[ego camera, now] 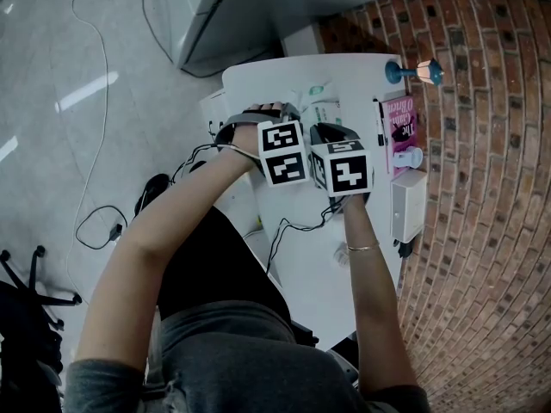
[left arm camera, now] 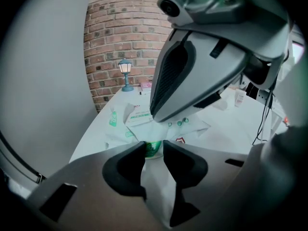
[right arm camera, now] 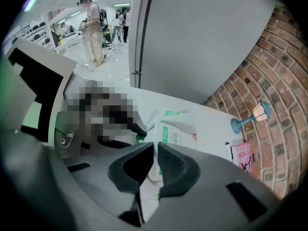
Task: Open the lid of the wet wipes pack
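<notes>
Two grips on pack [right arm camera: 174,134], lying on table [ego camera: 297,274]: left tongs [left arm camera: 154,150] narrow, pinching its end; right tongs [right arm camera: 155,150] almost closed on thin flap, likely lid. Risk: flap slipping or tearing under hard pull; pack lifting if left pinch weak.

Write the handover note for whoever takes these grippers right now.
Left gripper: tongs pinch the film end of the pack.
Right gripper: tongs nearly together on a thin white part of the pack; lid tab or film, cannot tell.
The pack lies on the table, under both grippers.
Done: pack held.
Left to do: the lid looks flat, not yet open; lift it.
</notes>
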Demonstrator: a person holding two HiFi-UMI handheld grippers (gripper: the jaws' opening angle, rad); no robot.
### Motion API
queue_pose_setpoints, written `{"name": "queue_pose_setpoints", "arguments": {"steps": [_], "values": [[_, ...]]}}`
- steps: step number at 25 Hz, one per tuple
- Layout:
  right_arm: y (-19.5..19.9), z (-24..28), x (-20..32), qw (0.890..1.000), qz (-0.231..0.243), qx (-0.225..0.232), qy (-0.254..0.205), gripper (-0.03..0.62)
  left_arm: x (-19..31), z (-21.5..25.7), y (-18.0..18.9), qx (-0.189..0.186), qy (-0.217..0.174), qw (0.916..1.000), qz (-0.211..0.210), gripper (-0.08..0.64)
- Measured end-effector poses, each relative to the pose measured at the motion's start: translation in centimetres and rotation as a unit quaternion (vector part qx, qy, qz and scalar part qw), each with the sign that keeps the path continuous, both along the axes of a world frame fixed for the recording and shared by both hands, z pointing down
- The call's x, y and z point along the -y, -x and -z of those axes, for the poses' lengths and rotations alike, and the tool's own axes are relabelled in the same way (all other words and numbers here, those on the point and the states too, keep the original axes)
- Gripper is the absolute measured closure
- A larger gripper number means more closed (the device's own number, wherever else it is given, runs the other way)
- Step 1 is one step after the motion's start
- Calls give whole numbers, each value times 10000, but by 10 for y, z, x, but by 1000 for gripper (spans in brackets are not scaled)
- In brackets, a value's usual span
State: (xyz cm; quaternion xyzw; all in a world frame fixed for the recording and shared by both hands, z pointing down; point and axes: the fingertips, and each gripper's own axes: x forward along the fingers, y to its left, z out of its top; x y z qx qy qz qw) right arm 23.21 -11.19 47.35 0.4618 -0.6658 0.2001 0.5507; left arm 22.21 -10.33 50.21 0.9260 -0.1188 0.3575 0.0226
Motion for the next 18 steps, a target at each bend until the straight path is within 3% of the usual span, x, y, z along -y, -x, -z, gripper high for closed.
{"name": "queue_pose_setpoints", "arguments": {"steps": [10,15,18], "values": [[3,2,-1,10000,2,27,-27,574,1,-1,0,35,-48,10000,-22,434],[-8,26,3,9979,223,-502,-338,589,0,-4,0,142,-92,9998,-43,439],[-30,41,9,9976,165,-513,-426,588,1,-4,2,149,87,9998,-25,439]]}}
